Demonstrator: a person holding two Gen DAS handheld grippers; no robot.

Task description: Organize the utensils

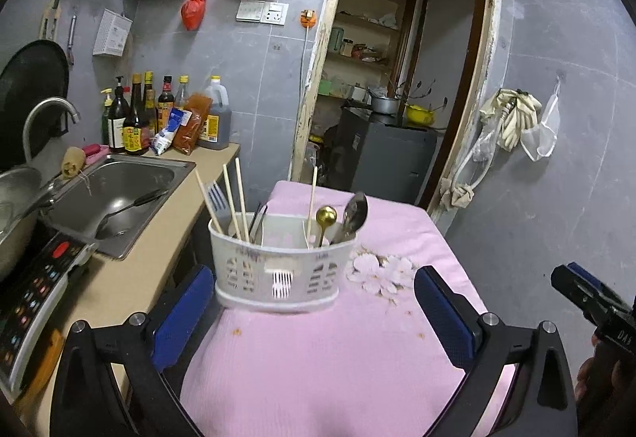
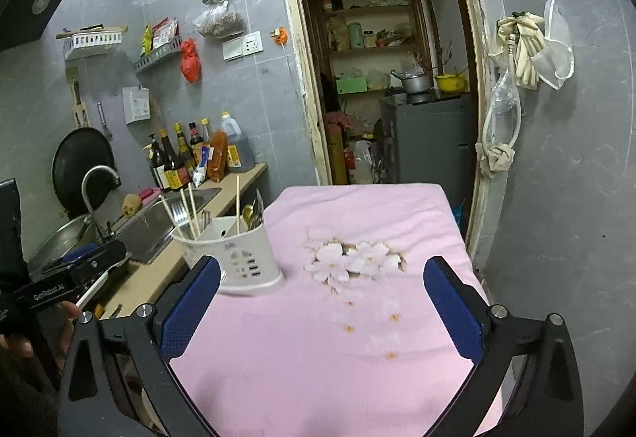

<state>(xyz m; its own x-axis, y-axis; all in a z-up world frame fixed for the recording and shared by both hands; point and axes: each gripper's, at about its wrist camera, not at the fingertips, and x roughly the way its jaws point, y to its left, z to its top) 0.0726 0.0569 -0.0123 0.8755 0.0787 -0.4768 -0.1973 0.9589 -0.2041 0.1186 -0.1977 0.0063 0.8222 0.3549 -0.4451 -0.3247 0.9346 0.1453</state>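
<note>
Plainly, everything here takes its place from the white utensil caddy [image 1: 278,270], which stands upright on the pink-clothed bench [image 1: 318,377], near that bench's left edge beside the sink counter [image 1: 131,278]. Left of the caddy lies the steel sink [image 1: 119,194], with a dark ladle resting in its basin. Inside the caddy, the left compartment holds pale chopsticks [image 1: 232,198] and a fork [image 1: 216,196]; the right one holds a lone chopstick, a gold spoon [image 1: 326,216] and a steel spoon [image 1: 355,212]. All of them stand handle-down, long axes nearly vertical, leaning slightly outward. No loose utensil shows on the cloth, so I judge the sorting to be about finished.

The left gripper [image 1: 314,314] sits just in front of the caddy, jaws released wide and empty, the caddy dead ahead between the blue pads. The right gripper [image 2: 322,302] is likewise spread and holds nothing; from it the caddy lies off to the left, ahead of its left pad. The left hand is therefore nearer and better lined up for any further reach.
</note>
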